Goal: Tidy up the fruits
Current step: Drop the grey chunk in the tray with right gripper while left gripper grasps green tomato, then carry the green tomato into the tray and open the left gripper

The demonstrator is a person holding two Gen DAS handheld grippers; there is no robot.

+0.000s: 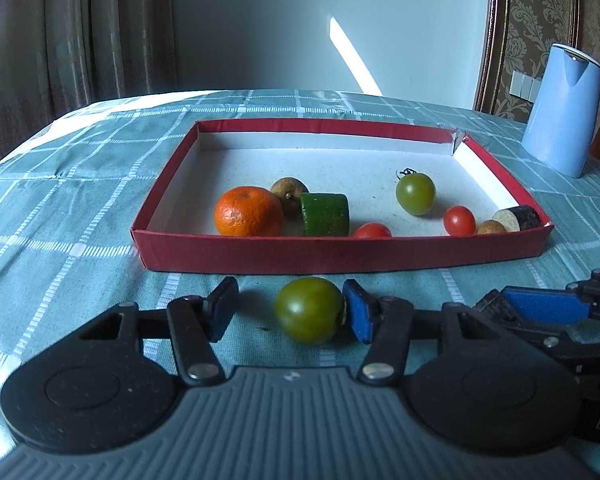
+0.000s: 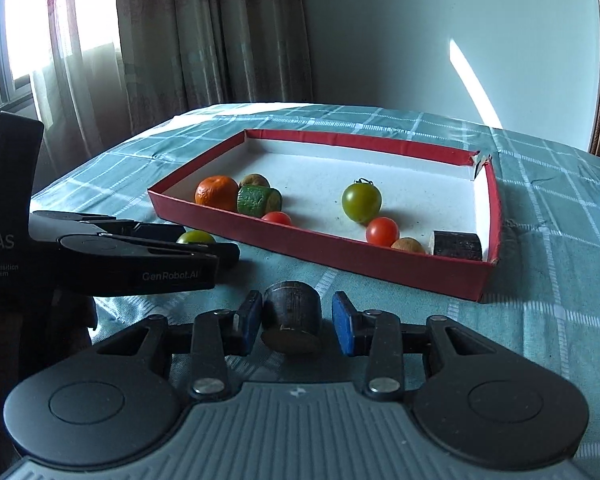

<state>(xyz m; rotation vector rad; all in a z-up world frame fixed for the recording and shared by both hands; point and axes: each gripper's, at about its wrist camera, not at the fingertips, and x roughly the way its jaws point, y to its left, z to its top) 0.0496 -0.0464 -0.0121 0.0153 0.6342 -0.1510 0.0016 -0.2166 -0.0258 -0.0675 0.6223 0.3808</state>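
A red shallow box [image 1: 204,250] [image 2: 380,258] lies on the checked tablecloth. It holds an orange [image 1: 248,211], a cucumber chunk [image 1: 325,214], a green tomato [image 1: 415,193], two red cherry tomatoes [image 1: 459,221], brown fruits and a dark eggplant piece [image 1: 518,218]. My left gripper [image 1: 292,310] is open around a green tomato [image 1: 309,310] on the cloth; the right pad touches it. My right gripper [image 2: 296,318] is open around a dark eggplant chunk [image 2: 292,316] on the cloth; the left pad is against it.
A blue kettle [image 1: 562,110] stands at the far right of the table. The left gripper shows in the right wrist view [image 2: 140,258], close on the left. Curtains and a wall lie behind the table.
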